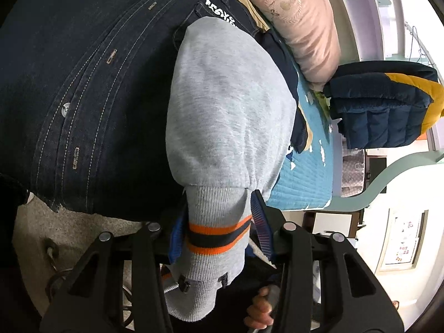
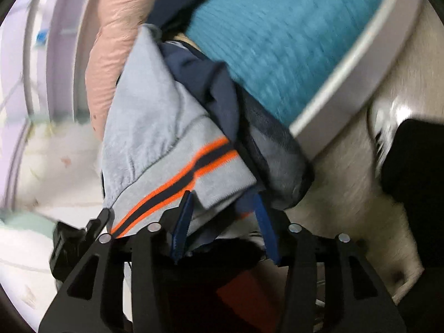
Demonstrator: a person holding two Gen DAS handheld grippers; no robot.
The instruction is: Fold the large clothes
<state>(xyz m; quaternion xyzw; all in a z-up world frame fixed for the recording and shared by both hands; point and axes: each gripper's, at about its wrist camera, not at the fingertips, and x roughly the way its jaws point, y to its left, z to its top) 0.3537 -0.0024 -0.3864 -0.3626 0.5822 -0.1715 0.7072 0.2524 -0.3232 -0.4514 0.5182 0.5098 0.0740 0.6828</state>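
Note:
A grey sweatshirt with orange and navy stripes on its ribbed cuff and hem is the garment in hand. In the left wrist view my left gripper [image 1: 219, 233] is shut on the striped cuff [image 1: 219, 238] of its grey sleeve [image 1: 227, 105], which drapes over a dark denim shirt [image 1: 88, 83]. In the right wrist view my right gripper [image 2: 224, 222] is shut on the striped hem [image 2: 177, 183] of the sweatshirt, bunched with navy fabric [image 2: 219, 97]. This view is motion-blurred.
A bed with a blue quilted cover [image 1: 305, 183] [image 2: 277, 41] lies under the clothes. A pink pillow [image 1: 302, 22] [image 2: 116, 50] sits at its head. A folded navy and yellow puffer jacket [image 1: 385, 105] rests beside it. The bed's pale frame edge [image 2: 347, 83] borders a beige floor [image 2: 347, 208].

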